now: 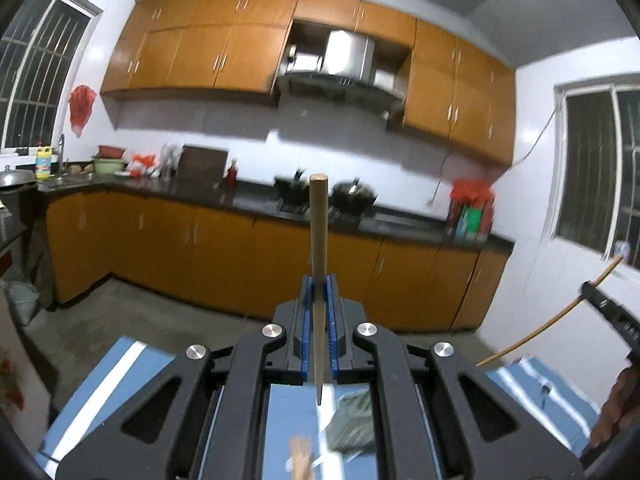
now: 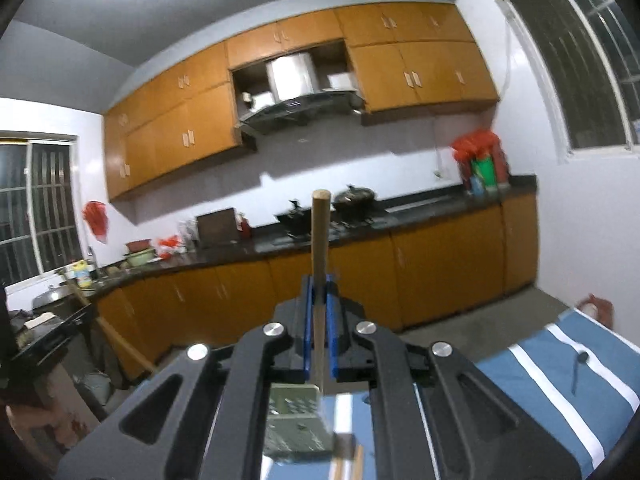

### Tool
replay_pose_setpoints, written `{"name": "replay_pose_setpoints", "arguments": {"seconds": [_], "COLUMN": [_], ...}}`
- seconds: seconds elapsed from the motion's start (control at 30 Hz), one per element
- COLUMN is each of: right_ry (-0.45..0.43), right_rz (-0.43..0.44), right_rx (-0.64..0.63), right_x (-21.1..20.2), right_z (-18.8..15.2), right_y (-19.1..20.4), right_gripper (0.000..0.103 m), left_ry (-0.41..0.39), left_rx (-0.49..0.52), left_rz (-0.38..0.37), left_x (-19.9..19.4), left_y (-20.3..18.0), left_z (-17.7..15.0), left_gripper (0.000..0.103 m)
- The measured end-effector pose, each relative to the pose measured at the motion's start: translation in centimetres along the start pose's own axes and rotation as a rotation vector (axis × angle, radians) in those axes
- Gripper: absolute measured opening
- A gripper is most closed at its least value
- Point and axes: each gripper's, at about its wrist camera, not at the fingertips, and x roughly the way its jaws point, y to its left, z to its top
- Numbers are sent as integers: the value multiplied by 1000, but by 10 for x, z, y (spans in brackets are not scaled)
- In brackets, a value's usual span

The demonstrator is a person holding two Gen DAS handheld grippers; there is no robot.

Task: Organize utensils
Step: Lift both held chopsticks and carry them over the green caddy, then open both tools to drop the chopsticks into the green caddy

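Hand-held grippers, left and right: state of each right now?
Left hand-held gripper: closed on a chopstick.
Right hand-held gripper: closed on a second chopstick.

Orange-brown upper cabinets (image 1: 208, 48) along the far wall, with a steel range hood (image 1: 340, 76) set between them. Below, a dark countertop (image 1: 256, 200) over matching lower cabinets (image 1: 192, 248). Two black woks (image 1: 354, 194) on the stove under the hood. Red bags (image 1: 472, 192) at the counter's right end, covering what may be bottles, too blurred to tell. Yellow detergent bottle (image 1: 43, 162) near the sink at left. Barred window (image 1: 36, 68) on the left wall. Blue, white-striped cloth (image 2: 560, 376) close in the foreground.
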Motion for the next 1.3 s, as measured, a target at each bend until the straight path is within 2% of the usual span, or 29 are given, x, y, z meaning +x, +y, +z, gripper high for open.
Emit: {"name": "replay_pose_setpoints", "arguments": {"seconds": [0.1, 0.2, 0.43, 0.63, 0.67, 0.7, 0.77, 0.97, 1.13, 1.3], "right_ry": [21, 62, 179, 230, 226, 222, 215, 172, 144, 227], "right_rz": [31, 41, 18, 11, 10, 11, 12, 6, -32, -101], "right_rx": [-35, -59, -61, -57, -56, -57, -56, -50, -24, -1], "right_x": [12, 26, 67, 79, 76, 75, 72, 52, 29, 21], "right_z": [-4, -16, -51, -72, -73, -72, -71, -61, -55, -82], "right_y": [13, 21, 19, 16, 16, 16, 16, 16, 2, -26], "right_gripper": [8, 8, 8, 10, 11, 12, 17, 26, 29, 30], "left_ry": [-32, -18, 85, 163, 167, 169, 160, 158, 115, 86], "left_rx": [1, 5, -2, -5, -6, -7, -11, -22, -62, -89], "left_rz": [-26, -55, -90, -106, -108, -106, -99, -102, -108, -87], "left_x": [6, 20, 61, 74, 73, 72, 68, 59, 40, 11], "left_y": [-14, -25, -38, -37, -37, -36, -33, -29, -18, -3], "left_z": [-3, -15, -57, -70, -71, -72, -70, -64, -52, -52], "left_gripper": [7, 7, 7, 10, 17, 34, 50, 52, 57, 59]}}
